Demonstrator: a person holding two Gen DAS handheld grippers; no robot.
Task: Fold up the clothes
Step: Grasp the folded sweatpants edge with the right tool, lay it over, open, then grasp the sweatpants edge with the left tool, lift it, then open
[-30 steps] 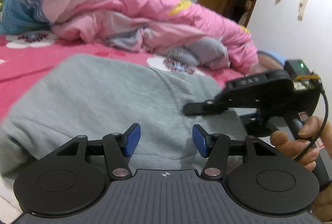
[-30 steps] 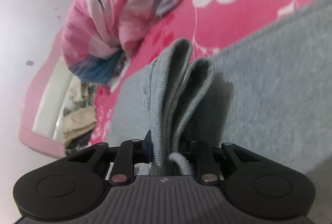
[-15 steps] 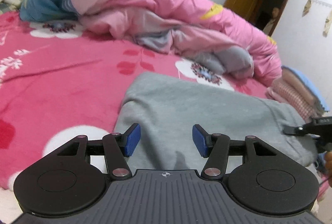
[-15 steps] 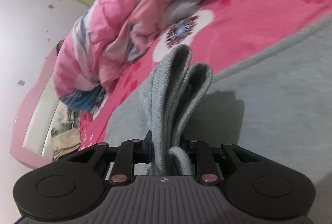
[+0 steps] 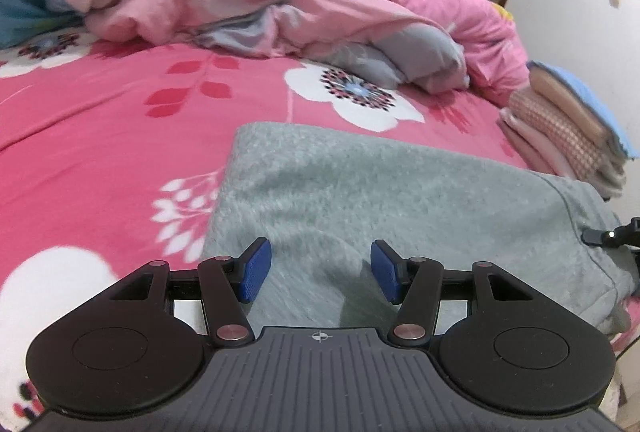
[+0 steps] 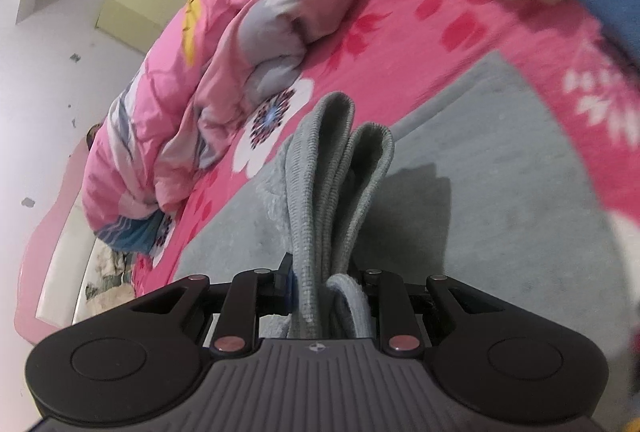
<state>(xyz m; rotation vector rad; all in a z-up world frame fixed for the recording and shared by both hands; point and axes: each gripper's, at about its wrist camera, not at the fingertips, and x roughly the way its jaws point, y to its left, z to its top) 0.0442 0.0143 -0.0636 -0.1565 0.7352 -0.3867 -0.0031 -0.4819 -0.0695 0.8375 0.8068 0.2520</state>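
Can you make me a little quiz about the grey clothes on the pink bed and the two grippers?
1. True or false: the left gripper is squeezing the grey garment.
2. What does the right gripper hold?
A. the pink quilt
B. a bunched ribbed edge of the grey garment
C. nothing
3. Fill in: the pile of folded clothes sits near the ______ edge of the left wrist view.

Key:
1. False. Its blue pads stand apart with nothing between them.
2. B
3. right
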